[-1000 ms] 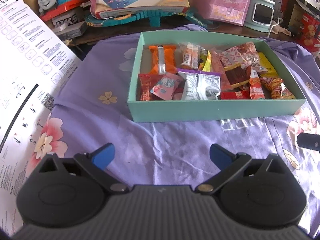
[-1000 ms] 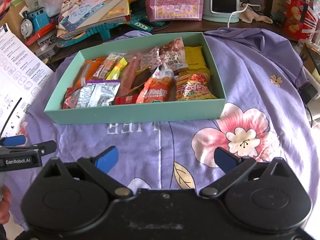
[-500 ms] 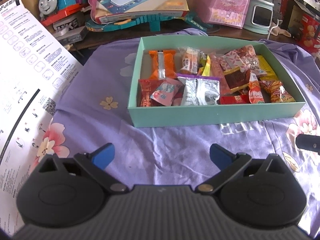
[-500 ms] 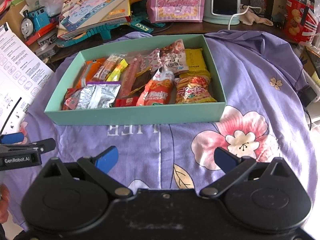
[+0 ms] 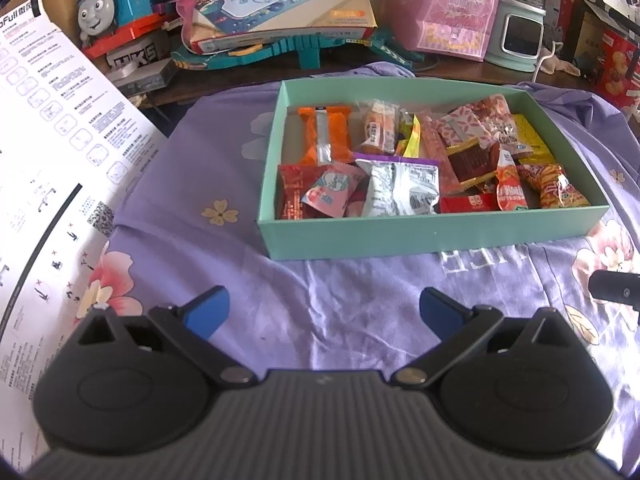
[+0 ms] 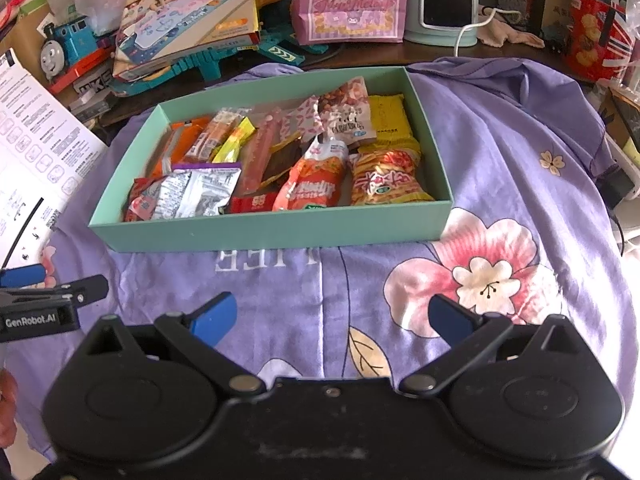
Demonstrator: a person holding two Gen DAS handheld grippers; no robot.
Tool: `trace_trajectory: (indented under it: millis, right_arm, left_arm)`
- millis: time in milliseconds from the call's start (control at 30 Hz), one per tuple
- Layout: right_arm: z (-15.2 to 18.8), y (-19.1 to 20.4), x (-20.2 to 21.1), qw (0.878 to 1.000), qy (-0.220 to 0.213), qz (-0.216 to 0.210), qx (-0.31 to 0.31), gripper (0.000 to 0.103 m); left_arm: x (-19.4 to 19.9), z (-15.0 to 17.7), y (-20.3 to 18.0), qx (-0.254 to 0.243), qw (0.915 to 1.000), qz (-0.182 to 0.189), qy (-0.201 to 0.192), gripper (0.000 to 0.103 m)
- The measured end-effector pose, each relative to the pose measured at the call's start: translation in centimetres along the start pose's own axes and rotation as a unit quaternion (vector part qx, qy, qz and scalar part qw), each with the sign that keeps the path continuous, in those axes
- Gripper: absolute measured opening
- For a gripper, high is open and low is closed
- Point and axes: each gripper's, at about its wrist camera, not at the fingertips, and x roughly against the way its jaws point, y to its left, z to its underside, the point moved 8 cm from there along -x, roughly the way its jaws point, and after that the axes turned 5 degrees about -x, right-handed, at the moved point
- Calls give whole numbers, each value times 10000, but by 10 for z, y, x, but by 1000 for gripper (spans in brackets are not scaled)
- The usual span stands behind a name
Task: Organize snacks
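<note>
From nine o'clock to three, the left gripper (image 5: pixel 322 310) and right gripper (image 6: pixel 330 318) both hover empty with jaws spread wide, while at twelve o'clock the green box (image 6: pixel 272 227) holds light, crinkly, probably slippery snack packets (image 6: pixel 200 190), best pinched by a sealed edge.

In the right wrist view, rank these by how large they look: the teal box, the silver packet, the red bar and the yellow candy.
1. teal box
2. silver packet
3 and 4. yellow candy and red bar: they look alike, and the bar lies nearer and partly hidden, so no ranking.
</note>
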Motion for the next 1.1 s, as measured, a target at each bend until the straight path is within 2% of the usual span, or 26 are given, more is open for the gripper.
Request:
trace_trajectory:
  millis: [1100]
  right_arm:
    - [-2,-3,-2,10000,-23,84,-13,103]
  left_arm:
    - [3,-6,-3,-163,9999,25,-28,103]
